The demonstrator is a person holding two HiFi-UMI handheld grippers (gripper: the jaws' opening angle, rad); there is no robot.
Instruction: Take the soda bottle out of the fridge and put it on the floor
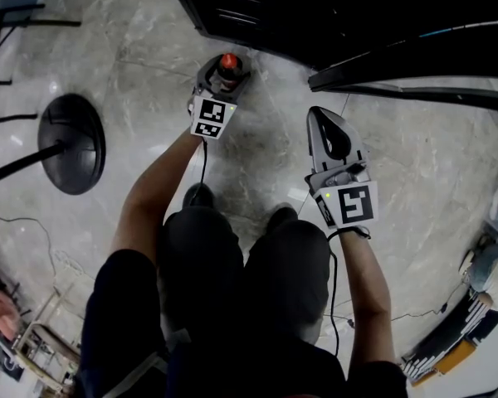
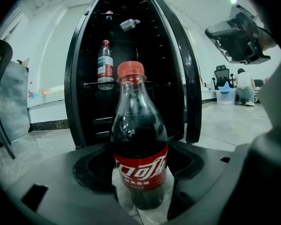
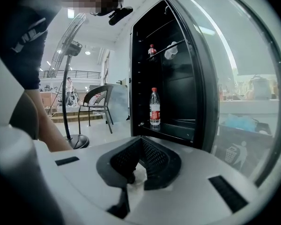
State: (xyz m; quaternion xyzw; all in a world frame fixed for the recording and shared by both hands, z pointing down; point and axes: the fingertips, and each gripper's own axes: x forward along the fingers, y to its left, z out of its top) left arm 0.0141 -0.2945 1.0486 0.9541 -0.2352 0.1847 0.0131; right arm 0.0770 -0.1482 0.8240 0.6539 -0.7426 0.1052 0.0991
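Observation:
A soda bottle (image 2: 139, 149) with a red cap and red label stands upright between the jaws of my left gripper (image 2: 143, 191), which is shut on its lower body. Its base sits at or just above the marble floor (image 1: 257, 152); I cannot tell which. From the head view, the red cap (image 1: 229, 60) shows above the left gripper (image 1: 220, 80), just in front of the open black fridge (image 1: 315, 15). My right gripper (image 1: 319, 116) hovers to the right, shut with nothing in it (image 3: 136, 172).
The fridge door (image 1: 415, 73) swings out to the right, close to the right gripper. A water bottle (image 2: 105, 62) stands on a fridge shelf. A fan base (image 1: 72, 143) is on the left, a chair (image 3: 96, 102) lies beyond, and clutter (image 1: 481, 280) lines the right side.

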